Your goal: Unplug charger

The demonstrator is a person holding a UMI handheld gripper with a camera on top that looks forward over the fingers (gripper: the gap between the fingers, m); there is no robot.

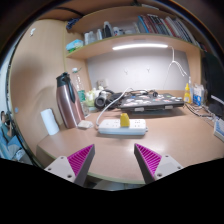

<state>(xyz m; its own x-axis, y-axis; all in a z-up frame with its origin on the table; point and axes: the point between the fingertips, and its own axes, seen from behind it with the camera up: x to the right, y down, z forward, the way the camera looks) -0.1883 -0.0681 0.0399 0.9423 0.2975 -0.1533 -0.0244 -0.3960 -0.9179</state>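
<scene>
A white power strip (121,128) lies on the wooden desk (170,135), beyond my fingers. A yellow charger plug (125,119) stands upright in it. A white cable (178,72) rises in a loop at the right, over the back of the desk. My gripper (113,160) is open and empty, held well short of the strip near the desk's front edge. Its magenta pads (79,159) stand wide apart with bare desk between them.
A red-brown thermos (66,98) and a white cup (49,121) stand at the left. A laptop (150,101) lies behind the strip. A yellow bottle (186,94) and small items stand at the right. A shelf with books (150,30) hangs above.
</scene>
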